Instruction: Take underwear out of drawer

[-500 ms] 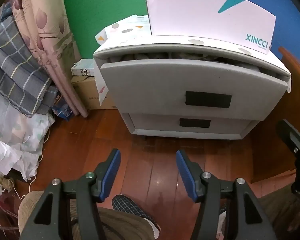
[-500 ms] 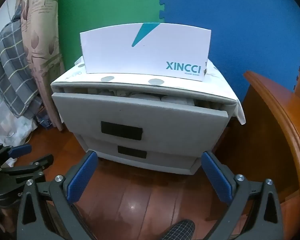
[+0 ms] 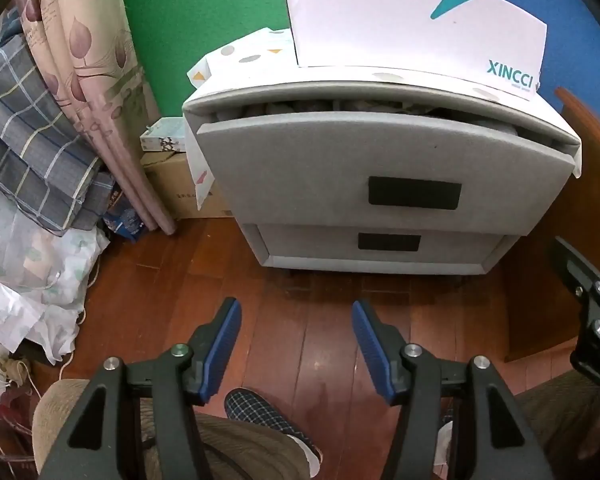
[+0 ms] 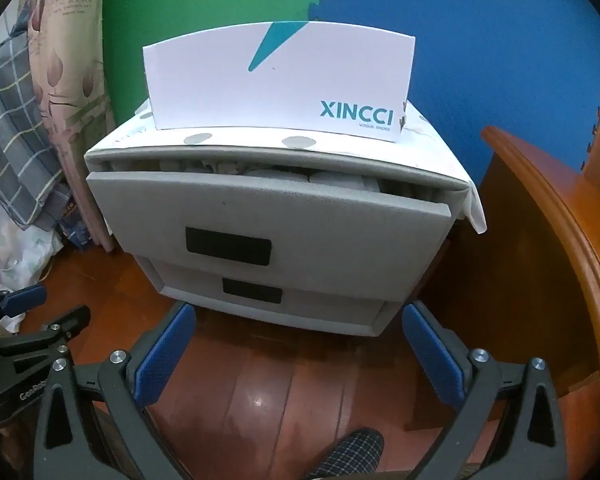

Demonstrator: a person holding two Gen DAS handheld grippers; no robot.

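A grey two-drawer cabinet (image 3: 380, 168) (image 4: 268, 232) stands on the wooden floor. Its top drawer (image 3: 384, 160) (image 4: 268, 216) is pulled out a little, and folded pale cloth, the underwear (image 3: 300, 106) (image 4: 332, 178), shows in the gap. The lower drawer (image 3: 384, 240) (image 4: 260, 292) is shut. My left gripper (image 3: 296, 344) is open and empty, held low in front of the cabinet. My right gripper (image 4: 300, 344) is open wide and empty, in front of the lower drawer. The left gripper also shows in the right wrist view (image 4: 24, 320).
A white XINCCI box (image 3: 412, 20) (image 4: 276, 80) stands on the cabinet top. Curtain and plaid cloth (image 3: 40, 140) hang at the left, with cardboard boxes (image 3: 172, 184) beside the cabinet. Wooden furniture (image 4: 560, 260) is at the right. A slippered foot (image 3: 268, 416) is below.
Both grippers have moved slightly closer to the cabinet. The drawer has not moved.
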